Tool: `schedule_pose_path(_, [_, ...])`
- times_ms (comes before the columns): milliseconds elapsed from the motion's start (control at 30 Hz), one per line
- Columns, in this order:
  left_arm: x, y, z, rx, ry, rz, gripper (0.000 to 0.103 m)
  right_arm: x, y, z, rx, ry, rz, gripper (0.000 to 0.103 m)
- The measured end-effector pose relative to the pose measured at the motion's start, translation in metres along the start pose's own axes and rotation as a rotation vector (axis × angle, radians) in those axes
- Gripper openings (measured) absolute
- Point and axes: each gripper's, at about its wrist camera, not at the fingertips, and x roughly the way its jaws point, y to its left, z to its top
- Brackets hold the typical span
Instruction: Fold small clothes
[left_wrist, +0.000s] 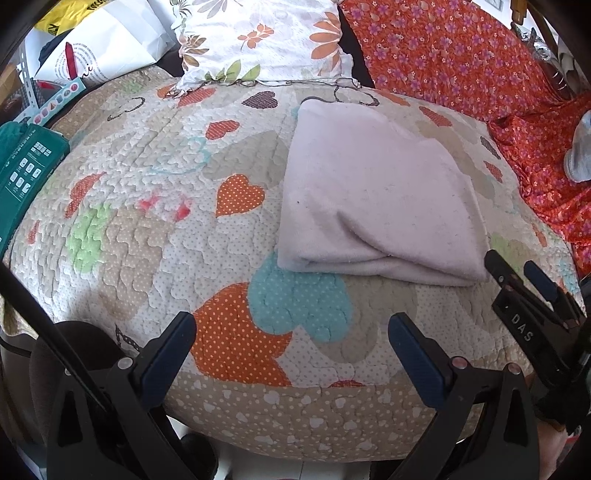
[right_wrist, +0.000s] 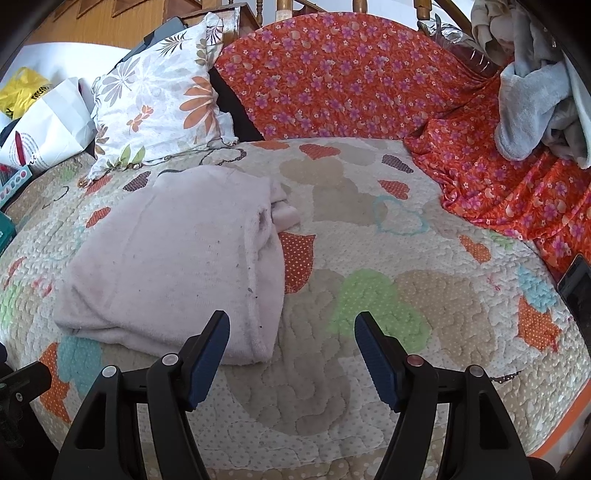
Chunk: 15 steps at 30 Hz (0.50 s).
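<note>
A pale pink garment (left_wrist: 373, 192) lies folded into a thick rectangle on the heart-patterned quilt (left_wrist: 155, 184). It also shows in the right wrist view (right_wrist: 177, 258), left of centre, with a sleeve end bunched at its far right corner. My left gripper (left_wrist: 291, 332) is open and empty, hovering over the quilt's near edge, short of the garment. My right gripper (right_wrist: 291, 332) is open and empty, just in front of the garment's near right corner. The right gripper also shows at the right edge of the left wrist view (left_wrist: 517, 273).
A floral pillow (right_wrist: 159, 107) and an orange flowered sheet (right_wrist: 351, 74) lie behind the quilt. A heap of grey clothes (right_wrist: 535, 103) sits far right. A white paper bag (left_wrist: 103, 44) and a green box (left_wrist: 26, 166) stand left. A dark phone (right_wrist: 576, 291) lies at the right edge.
</note>
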Motion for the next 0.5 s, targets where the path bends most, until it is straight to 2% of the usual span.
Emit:
schedule_pose_path(267, [-0.006, 0.002, 0.008, -0.043, -0.011, -0.037, 0.103, 0.000, 0.001, 0.000, -0.008, 0.001, -0.001, 0.075])
schedule_pose_path(500, [-0.005, 0.004, 0.016, -0.037, -0.031, -0.010, 0.103, 0.001, -0.004, 0.002, 0.003, -0.003, -0.035, 0.075])
